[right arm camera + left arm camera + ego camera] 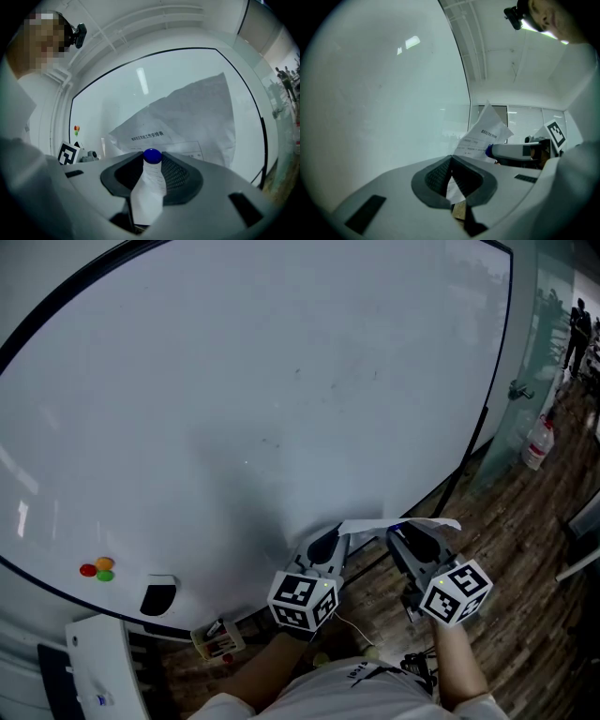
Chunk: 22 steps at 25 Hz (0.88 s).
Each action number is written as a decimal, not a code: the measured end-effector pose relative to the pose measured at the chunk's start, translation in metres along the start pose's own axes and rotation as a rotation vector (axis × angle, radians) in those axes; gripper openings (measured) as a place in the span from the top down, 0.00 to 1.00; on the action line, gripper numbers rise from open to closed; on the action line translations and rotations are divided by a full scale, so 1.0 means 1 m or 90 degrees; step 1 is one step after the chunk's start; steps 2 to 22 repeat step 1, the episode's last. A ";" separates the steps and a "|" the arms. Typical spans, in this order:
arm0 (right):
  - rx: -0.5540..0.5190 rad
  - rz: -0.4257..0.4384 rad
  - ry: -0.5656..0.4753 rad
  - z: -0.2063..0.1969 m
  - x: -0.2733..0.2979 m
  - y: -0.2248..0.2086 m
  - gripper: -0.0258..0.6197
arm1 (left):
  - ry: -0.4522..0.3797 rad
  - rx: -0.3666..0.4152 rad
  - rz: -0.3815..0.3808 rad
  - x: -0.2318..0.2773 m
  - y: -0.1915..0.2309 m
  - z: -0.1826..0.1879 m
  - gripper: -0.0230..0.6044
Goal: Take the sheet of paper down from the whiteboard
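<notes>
Beside the whiteboard (234, 409), left tool (328, 542) and right tool (408, 532) clamp the half-hidden sheet (370, 524).

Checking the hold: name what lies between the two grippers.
The sheet of paper bridges the left gripper and right gripper, pinched by both; clearest in the head view.

The whiteboard (234, 409) is smooth and glossy, with soft reflections, inside a thin dark frame. The paper (187, 117) is thin, matt and creased, with fine print. The left gripper (326, 542) and right gripper (412, 538) have smooth matt grey plastic shells. Their fingers (180, 173) have dark ribbed pads that look rubbery. The blue magnet (152, 156) is glossy. The floor (525, 549) is dark wood plank with a slight sheen.
</notes>
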State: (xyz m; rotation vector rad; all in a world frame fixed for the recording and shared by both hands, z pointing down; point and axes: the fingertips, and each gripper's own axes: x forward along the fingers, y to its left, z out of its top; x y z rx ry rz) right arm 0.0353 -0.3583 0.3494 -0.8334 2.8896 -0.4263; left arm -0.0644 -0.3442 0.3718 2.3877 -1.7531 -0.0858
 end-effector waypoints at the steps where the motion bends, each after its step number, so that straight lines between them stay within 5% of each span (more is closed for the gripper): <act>1: 0.000 0.000 0.000 0.000 0.001 0.000 0.76 | 0.000 0.001 0.000 0.000 0.000 0.000 0.95; 22: 0.000 0.000 0.000 0.000 0.001 0.000 0.76 | 0.000 0.001 0.000 0.000 0.000 0.000 0.95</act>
